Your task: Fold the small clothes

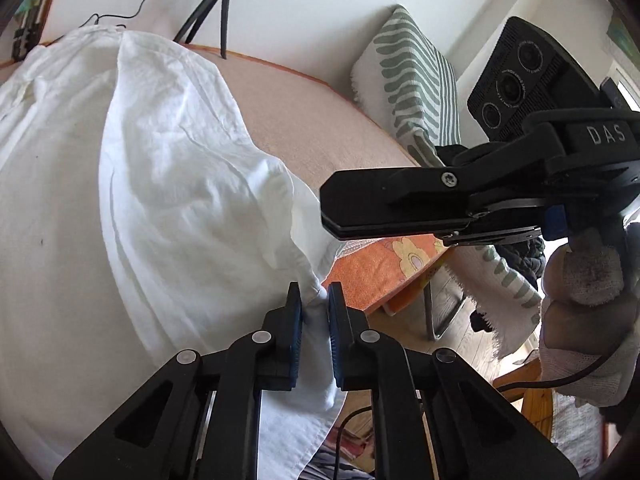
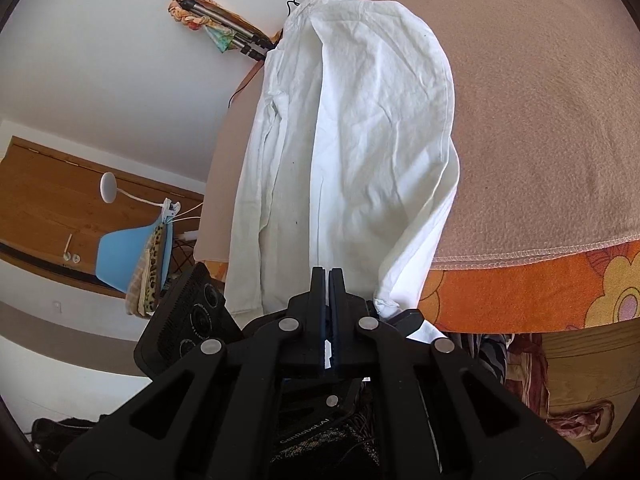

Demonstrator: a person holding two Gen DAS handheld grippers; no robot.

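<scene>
A white garment (image 1: 152, 184) lies stretched along the beige-covered table (image 1: 312, 108), its near end lifted off the edge. My left gripper (image 1: 314, 296) is shut on the garment's near hem corner, cloth bunched between the blue pads. My right gripper (image 1: 332, 212) shows side-on to the right, jaws closed. In the right wrist view the garment (image 2: 360, 140) runs away from me, and my right gripper (image 2: 329, 276) is shut on its near hem, with a sliver of white between the pads. The left gripper's body (image 2: 192, 316) sits low at the left.
An orange flowered cloth (image 2: 540, 300) hangs under the beige cover (image 2: 540, 140) at the table's front edge. A striped cushion (image 1: 412, 80) on a chair is at the right. A tripod (image 1: 216, 8) stands at the far edge. A blue chair (image 2: 128, 248) is at the left.
</scene>
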